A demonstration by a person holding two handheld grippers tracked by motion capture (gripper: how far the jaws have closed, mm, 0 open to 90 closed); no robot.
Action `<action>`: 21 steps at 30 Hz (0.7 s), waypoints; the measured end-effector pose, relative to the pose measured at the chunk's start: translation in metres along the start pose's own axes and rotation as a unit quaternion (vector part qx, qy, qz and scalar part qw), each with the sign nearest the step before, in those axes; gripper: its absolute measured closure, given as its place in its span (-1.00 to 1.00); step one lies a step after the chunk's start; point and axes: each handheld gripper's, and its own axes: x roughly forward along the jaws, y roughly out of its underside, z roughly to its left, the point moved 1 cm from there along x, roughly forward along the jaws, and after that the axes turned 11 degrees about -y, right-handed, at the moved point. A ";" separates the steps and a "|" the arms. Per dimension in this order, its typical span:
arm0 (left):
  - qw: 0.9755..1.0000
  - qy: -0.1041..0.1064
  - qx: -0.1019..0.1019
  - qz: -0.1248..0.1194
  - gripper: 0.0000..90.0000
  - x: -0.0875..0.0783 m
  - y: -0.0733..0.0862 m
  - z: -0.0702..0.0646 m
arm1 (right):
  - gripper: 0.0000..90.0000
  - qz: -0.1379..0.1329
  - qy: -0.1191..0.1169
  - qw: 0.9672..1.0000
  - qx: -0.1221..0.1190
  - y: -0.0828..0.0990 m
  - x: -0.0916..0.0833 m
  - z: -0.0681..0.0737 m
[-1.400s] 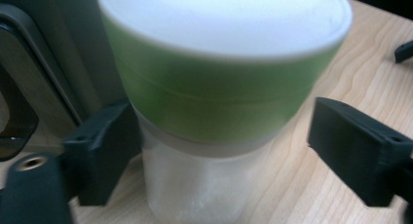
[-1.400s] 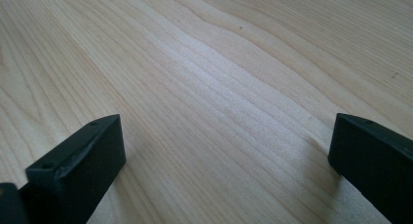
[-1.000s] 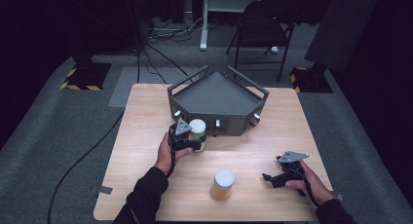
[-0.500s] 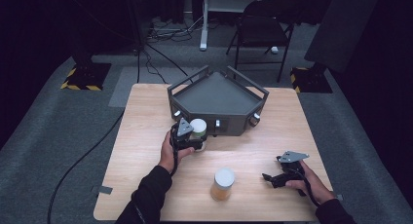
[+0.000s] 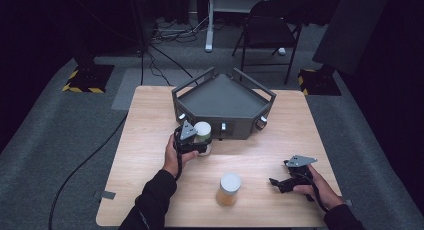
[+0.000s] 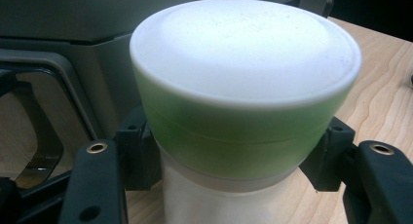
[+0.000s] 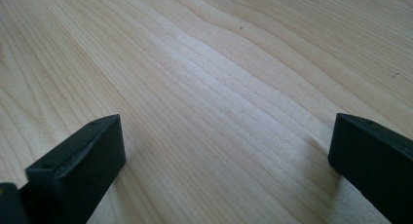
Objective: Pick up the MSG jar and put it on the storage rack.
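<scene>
A white jar with a green band under its white lid point(image 5: 202, 132) point(image 6: 243, 107) stands just in front of the dark grey tray point(image 5: 220, 97). My left gripper point(image 5: 196, 147) point(image 6: 234, 165) is shut on it below the band, one jaw on each side. An amber jar with a white lid point(image 5: 229, 189) stands alone near the table's front middle. My right gripper point(image 5: 276, 182) point(image 7: 226, 151) rests low over the bare wood at the front right. Its jaws are wide apart with nothing between them.
The five-sided tray has raised handles and knobs on its front wall point(image 5: 224, 126), and sits at the back middle of the wooden table point(image 5: 145, 120). A folding chair point(image 5: 270, 20) and cables point(image 5: 165, 32) lie on the floor beyond.
The left gripper with the green-banded jar has shifted slightly toward the tray. The right gripper and the amber jar have stayed put.
</scene>
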 end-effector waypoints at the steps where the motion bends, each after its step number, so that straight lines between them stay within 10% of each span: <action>1: 1.000 0.000 0.000 0.000 -0.22 0.000 0.000 0.001 | -1.00 0.000 0.000 1.000 0.000 0.000 0.000 0.000; 21: 1.000 -0.007 -0.015 -0.020 -0.22 -0.021 -0.014 0.003 | -1.00 0.000 0.000 1.000 0.000 0.000 0.000 0.000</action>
